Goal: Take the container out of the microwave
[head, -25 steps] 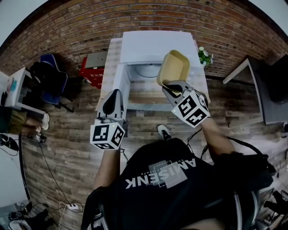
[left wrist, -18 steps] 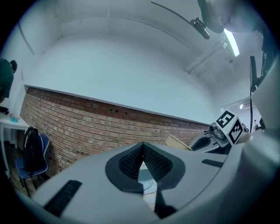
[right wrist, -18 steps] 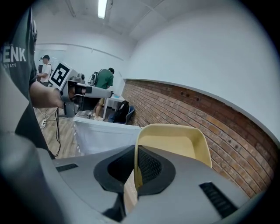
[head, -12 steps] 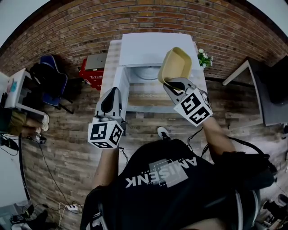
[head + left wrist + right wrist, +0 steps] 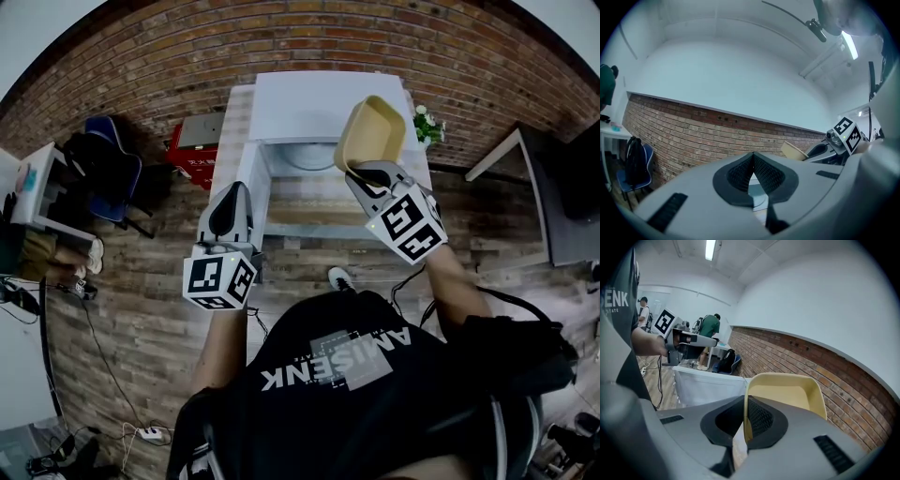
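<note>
- The yellow container (image 5: pixel 370 131) is out of the microwave (image 5: pixel 323 98). It hangs in the air in the upper right centre of the head view, just right of the open cavity and touching nothing but my jaws.
- My right gripper (image 5: pixel 364 176) has it. In the right gripper view the jaws are clenched on one thin wall of the container (image 5: pixel 785 394), a pad on each face of that wall, the right gripper (image 5: pixel 746 417) biting at the near end.
- From the jaws the container runs straight ahead and upward. Its long axis follows the line the jaws point along, and its hollow side is tipped back toward me, so it is far from level.
- I judge the coming move to be a set-down on the table (image 5: pixel 309 208) below it, and that depends on bringing the long axis flat first.
- My left gripper (image 5: pixel 236 199) is well apart from the container, at centre left beside the open door (image 5: pixel 246 173). Its jaws are pressed together with nothing between them, so the right hand is the only one placed to act.
- The shirt (image 5: pixel 337 361) carries upside-down print that I read as "AMISENK", though the first letters are unclear. The right gripper view shows "SENK".
- A red box (image 5: pixel 192 150) at the upper left bears writing too small to read.
</note>
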`<state>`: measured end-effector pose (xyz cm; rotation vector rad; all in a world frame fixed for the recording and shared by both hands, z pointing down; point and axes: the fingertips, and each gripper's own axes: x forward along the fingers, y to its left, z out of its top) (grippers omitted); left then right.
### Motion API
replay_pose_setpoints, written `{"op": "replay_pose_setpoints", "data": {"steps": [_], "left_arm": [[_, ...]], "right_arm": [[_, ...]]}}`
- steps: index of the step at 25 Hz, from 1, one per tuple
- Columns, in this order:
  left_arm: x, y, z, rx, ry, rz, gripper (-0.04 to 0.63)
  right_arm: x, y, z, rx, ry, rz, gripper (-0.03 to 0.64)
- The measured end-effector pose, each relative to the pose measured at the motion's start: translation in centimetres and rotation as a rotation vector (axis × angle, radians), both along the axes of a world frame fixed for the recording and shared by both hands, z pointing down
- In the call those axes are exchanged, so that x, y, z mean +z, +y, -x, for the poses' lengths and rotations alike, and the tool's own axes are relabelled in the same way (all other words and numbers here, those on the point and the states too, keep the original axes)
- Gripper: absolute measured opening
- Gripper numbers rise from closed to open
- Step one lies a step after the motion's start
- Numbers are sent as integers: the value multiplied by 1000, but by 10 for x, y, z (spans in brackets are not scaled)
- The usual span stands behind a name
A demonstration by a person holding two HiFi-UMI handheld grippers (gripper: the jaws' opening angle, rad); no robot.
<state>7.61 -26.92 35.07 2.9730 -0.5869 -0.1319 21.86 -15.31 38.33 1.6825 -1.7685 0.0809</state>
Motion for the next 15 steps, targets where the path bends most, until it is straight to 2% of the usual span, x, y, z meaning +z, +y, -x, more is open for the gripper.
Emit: {"op": "replay_pose_setpoints", "data": {"steps": [10, 15], "left_arm": [[5, -3, -5, -1, -15, 32, 12], [4, 0, -6, 23, -16, 45, 12]], "right_arm": [[-3, 1, -8, 4, 53, 11, 44], [-4, 3, -6, 3, 39, 7, 44]]}}
